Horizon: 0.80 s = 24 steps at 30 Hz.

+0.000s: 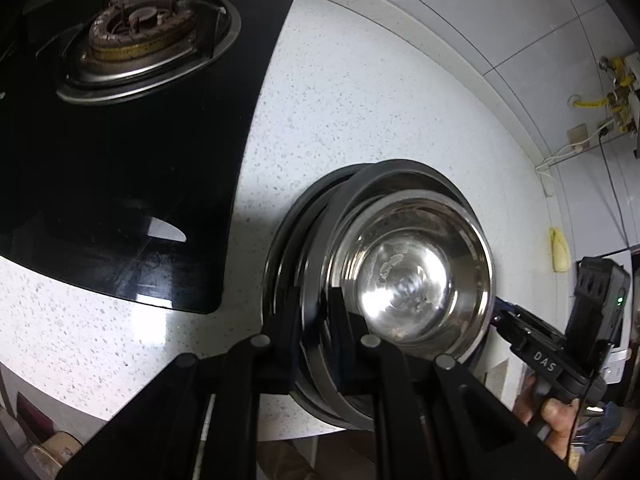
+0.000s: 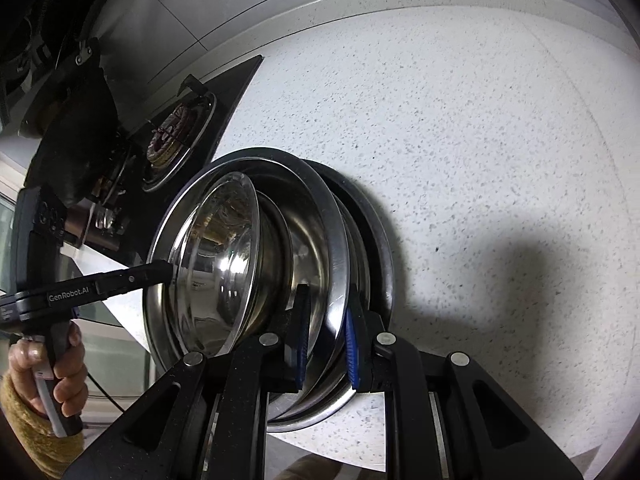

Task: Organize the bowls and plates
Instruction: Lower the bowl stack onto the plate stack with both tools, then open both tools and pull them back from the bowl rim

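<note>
Both tools pinch opposite rims of the nested steel plates (image 2: 336, 248), the left tool (image 1: 316, 332) at nine o'clock and the right tool (image 2: 326, 344) at three, likely so the stack, bowl (image 1: 408, 268) on top, stays balanced over the tabletop (image 1: 340, 100) edge.

speckled white counter (image 1: 340, 92) beneath a grey tiled wall (image 1: 500, 8). black glass hob (image 1: 140, 160) set into the counter at left, its burner (image 1: 132, 28) ringed by a steel trim and carrying pan supports. yellow gas fitting (image 1: 616, 96) and white cable (image 1: 560, 156) on the far wall at right; a yellow object (image 1: 559, 250) stands below them.
</note>
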Motion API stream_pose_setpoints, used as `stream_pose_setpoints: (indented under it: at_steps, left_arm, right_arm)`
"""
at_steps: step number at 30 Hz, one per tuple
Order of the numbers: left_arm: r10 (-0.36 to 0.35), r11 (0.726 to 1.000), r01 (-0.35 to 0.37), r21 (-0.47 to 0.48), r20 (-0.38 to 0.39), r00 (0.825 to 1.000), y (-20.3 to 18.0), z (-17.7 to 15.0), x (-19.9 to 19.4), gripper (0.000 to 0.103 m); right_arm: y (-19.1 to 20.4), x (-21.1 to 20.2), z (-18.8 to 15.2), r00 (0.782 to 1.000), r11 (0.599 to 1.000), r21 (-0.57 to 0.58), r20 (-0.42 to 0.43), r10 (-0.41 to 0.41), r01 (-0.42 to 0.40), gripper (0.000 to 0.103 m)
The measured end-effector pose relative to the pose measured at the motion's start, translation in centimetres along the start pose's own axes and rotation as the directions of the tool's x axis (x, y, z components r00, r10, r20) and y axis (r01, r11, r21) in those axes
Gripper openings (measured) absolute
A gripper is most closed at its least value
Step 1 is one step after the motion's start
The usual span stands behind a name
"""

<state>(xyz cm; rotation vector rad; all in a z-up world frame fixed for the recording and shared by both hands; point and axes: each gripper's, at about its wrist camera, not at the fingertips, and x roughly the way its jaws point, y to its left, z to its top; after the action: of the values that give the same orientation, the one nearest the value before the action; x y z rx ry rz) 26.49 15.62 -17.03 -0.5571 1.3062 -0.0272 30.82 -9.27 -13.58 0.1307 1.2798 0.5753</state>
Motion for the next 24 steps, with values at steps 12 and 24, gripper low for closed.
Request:
stream_pose_setpoints:
  at_steps: [12, 24]
  left_arm:
    - [0.045, 0.999, -0.046, 0.022, 0.057, 0.997, -0.7, -0.8, -0.8, 0.013]
    - [0.131, 0.956, -0.209, 0.208, 0.335, 0.933, -4.9, -3.2, -5.6, 0.038]
  right_arm:
    - [1.0, -1.3, -0.2, 0.996, 0.997, -0.034, 0.058, -0.064, 0.066, 0.015]
    - [1.9, -4.6, -0.8, 0.97, 0.991, -0.031, 0.211, -0.119, 0.128, 0.042]
